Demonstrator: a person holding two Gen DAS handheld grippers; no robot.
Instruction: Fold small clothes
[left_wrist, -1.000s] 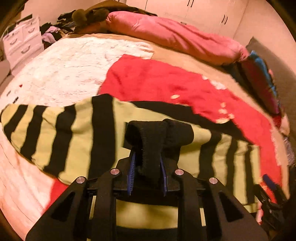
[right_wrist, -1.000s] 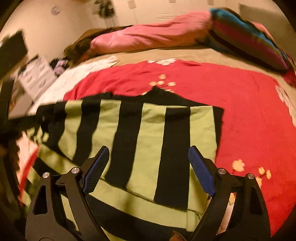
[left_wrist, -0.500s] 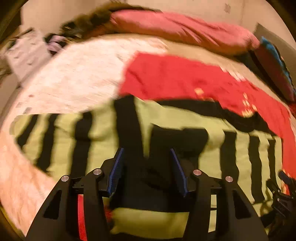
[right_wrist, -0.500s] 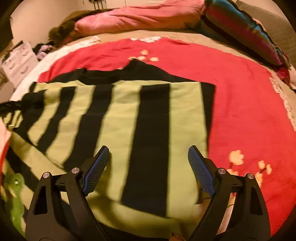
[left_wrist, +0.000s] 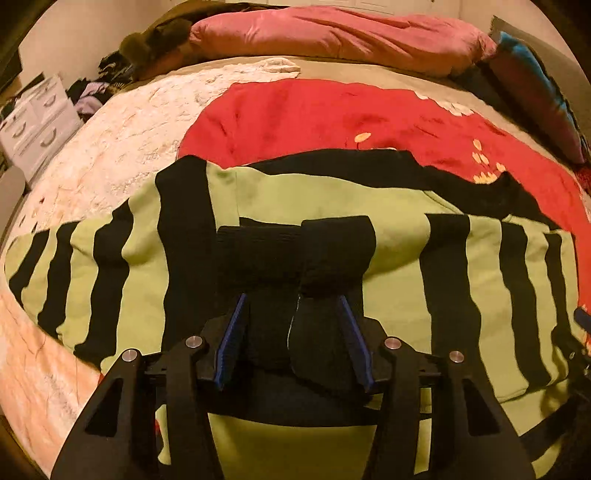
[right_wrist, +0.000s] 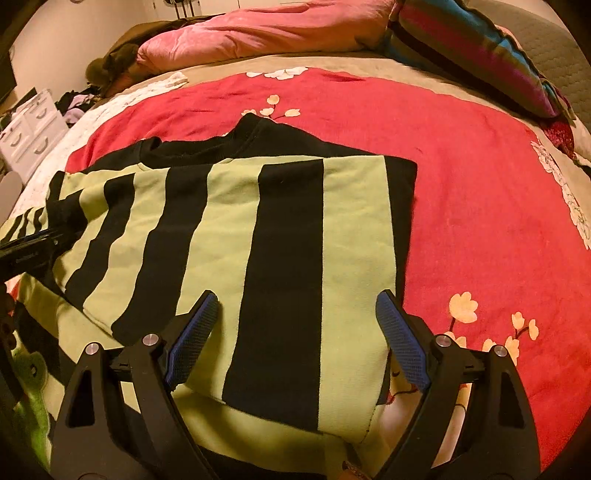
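**Striped sweater on the bed, its cuff in the left claw**

The sweater (left_wrist: 325, 199) is a knit in wide bands of lime green and black, with a black neckline along its far edge. It lies spread on the red blanket (left_wrist: 332, 114), which covers the near part of the bed; a white cover (left_wrist: 129, 136) lies to the left of the red one. In the left wrist view one sleeve runs out flat to the left, its stripes narrowing toward the end, while the body stretches off to the right.

The left gripper (left_wrist: 293, 310) is clenched on the black ribbed cuff (left_wrist: 295, 251) of the sweater (a bunched roll of dark fabric fills the gap between the blue pads and bulges out past the tips). That cuff is held over the middle of the garment.

In the right wrist view the sweater (right_wrist: 258, 229) shows a sleeve folded across the body, its right edge straight and black, its surface smooth. The right gripper (right_wrist: 295, 310) is spread wide and holds nothing, with its blue pads (right_wrist: 192, 339) just above the near end of that folded part. A small green figure (right_wrist: 29, 376) (blurred, at the left edge) sits on the fabric.

At the head of the bed lie a pink pillow (right_wrist: 266, 33) and a multicoloured striped cushion (right_wrist: 480, 48).
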